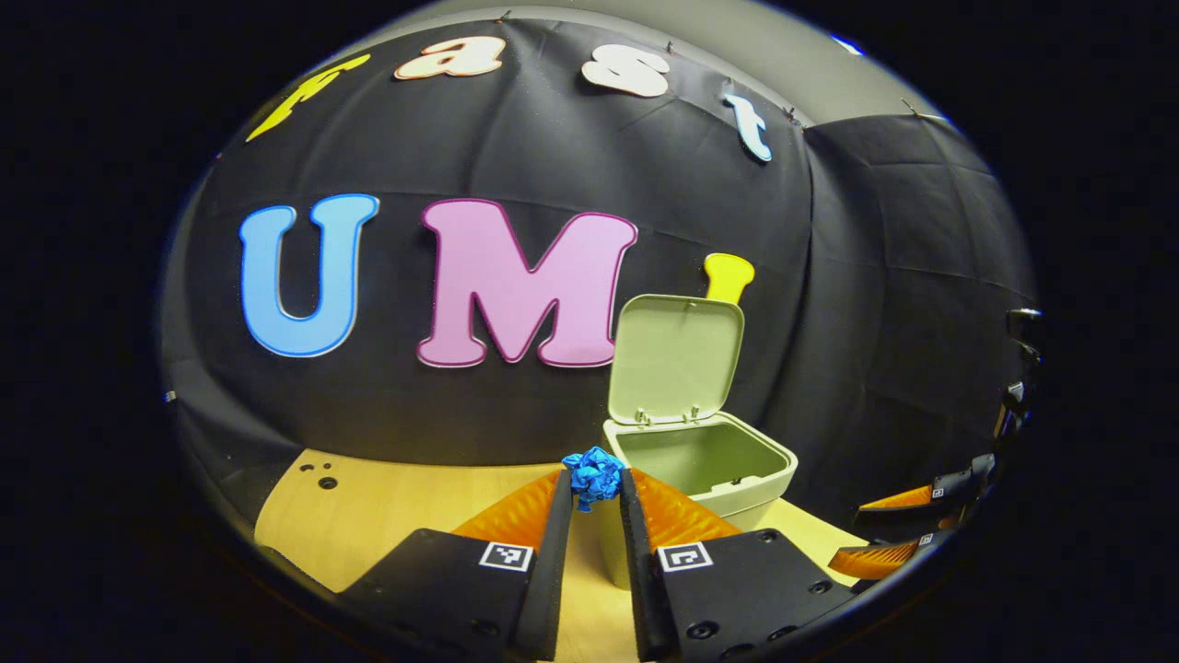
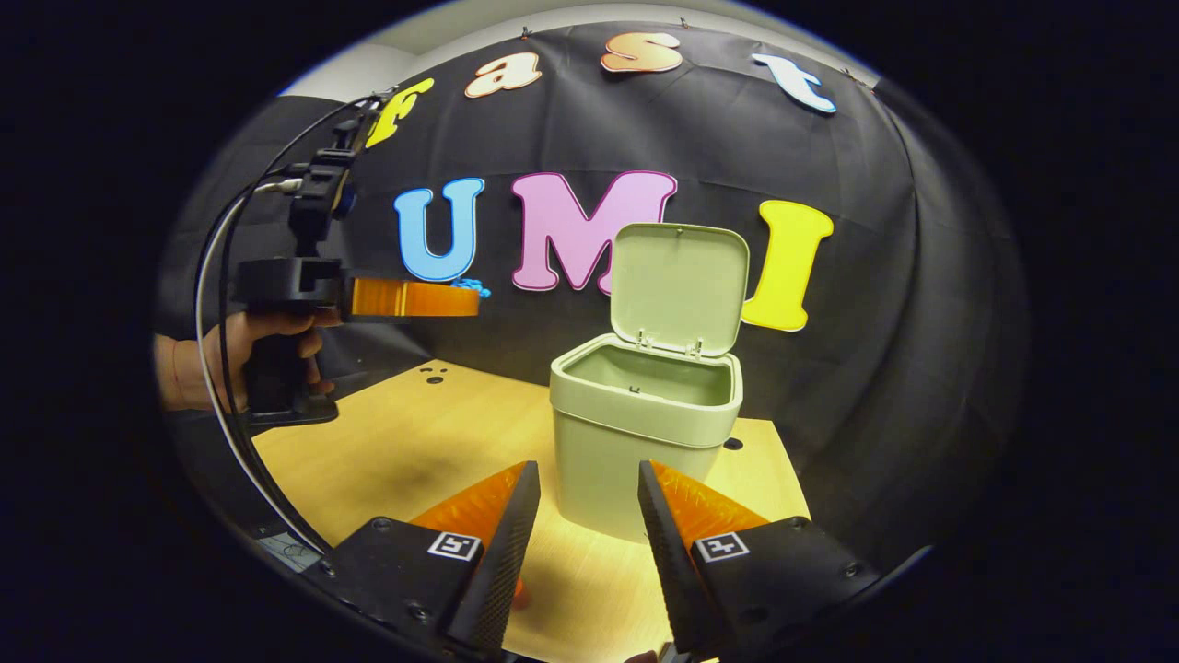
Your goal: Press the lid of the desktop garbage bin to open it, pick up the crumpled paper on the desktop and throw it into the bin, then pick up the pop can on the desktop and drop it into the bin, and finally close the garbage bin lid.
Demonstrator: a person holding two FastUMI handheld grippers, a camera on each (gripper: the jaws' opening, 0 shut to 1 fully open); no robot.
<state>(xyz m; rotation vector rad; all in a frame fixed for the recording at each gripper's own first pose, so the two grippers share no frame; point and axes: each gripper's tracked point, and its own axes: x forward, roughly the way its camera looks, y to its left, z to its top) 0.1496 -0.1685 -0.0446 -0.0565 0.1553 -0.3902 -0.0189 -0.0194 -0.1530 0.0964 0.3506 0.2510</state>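
The pale green bin [image 2: 645,433] stands on the wooden table [image 2: 414,442] with its lid [image 2: 680,285] swung up and the inside bare. My left gripper [image 1: 595,476] is shut on the blue crumpled paper [image 1: 599,465], held in the air just left of the bin's [image 1: 728,465] rim and above it. From the right gripper view, the left gripper [image 2: 470,299] hangs high at the left with the paper [image 2: 470,286] at its tip. My right gripper [image 2: 585,479] is open, low in front of the bin. A small reddish thing [image 2: 520,591] peeks from under its left finger; I cannot tell what it is.
A hand [image 2: 249,354] holds the left gripper's handle, with cables [image 2: 216,368] trailing down. The right gripper [image 1: 847,532] shows at the far right edge of the left gripper view. The table has small holes [image 2: 433,373] near the back left and one [image 2: 732,444] beside the bin.
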